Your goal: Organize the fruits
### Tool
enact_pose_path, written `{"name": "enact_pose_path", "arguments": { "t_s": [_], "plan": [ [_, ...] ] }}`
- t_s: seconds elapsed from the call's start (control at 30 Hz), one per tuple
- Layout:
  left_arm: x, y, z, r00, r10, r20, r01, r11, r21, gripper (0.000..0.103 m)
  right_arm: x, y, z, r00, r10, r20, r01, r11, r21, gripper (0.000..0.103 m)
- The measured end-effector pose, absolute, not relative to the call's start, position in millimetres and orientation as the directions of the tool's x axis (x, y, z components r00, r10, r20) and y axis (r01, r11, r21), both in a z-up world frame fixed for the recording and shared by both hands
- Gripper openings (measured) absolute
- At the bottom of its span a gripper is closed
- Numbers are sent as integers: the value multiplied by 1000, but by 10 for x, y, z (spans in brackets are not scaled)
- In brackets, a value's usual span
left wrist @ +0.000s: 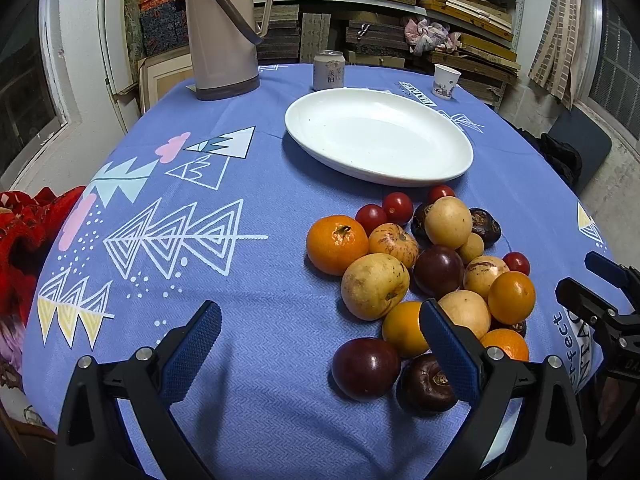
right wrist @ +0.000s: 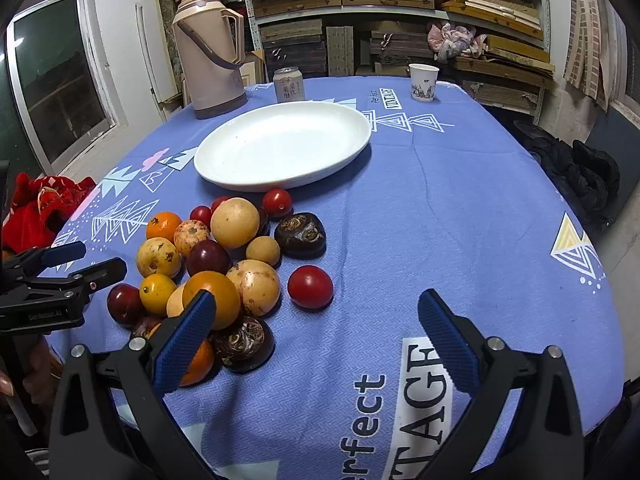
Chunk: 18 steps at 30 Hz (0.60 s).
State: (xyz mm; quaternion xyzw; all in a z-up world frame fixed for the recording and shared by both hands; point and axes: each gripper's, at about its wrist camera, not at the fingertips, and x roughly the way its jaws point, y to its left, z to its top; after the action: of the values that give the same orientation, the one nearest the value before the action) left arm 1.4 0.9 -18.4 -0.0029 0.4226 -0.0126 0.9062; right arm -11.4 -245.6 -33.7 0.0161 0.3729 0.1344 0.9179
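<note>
A pile of mixed fruit [left wrist: 424, 272] lies on the blue tablecloth: oranges, yellow pears, dark plums, red cherry tomatoes, brown water chestnuts. It also shows in the right wrist view [right wrist: 216, 264]. An empty white oval plate [left wrist: 378, 136] [right wrist: 282, 146] sits just behind the pile. My left gripper [left wrist: 320, 340] is open and empty, low over the cloth at the pile's near left edge. My right gripper [right wrist: 316, 328] is open and empty, at the pile's near right side, close to a lone red tomato [right wrist: 310, 287].
A beige thermos [left wrist: 222, 28] [right wrist: 210, 46], a drink can [left wrist: 329, 70] [right wrist: 289, 84] and a paper cup [left wrist: 446, 81] [right wrist: 423, 82] stand at the table's far edge. Shelves of boxes lie behind. Red cloth [left wrist: 28, 236] lies off the table's left.
</note>
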Motion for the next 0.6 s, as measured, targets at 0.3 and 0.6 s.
{"name": "enact_pose_path", "arguments": {
  "t_s": [0.3, 0.6],
  "plan": [
    [13, 7, -188, 641, -31, -767, 22, 1000, -22, 100, -117, -2468, -351, 681, 262, -684, -235, 963, 134, 99],
    [12, 68, -222, 635, -30, -772, 30, 999, -14, 100, -131, -2550, -352, 706, 205, -678, -218, 974, 67, 99]
  ]
}}
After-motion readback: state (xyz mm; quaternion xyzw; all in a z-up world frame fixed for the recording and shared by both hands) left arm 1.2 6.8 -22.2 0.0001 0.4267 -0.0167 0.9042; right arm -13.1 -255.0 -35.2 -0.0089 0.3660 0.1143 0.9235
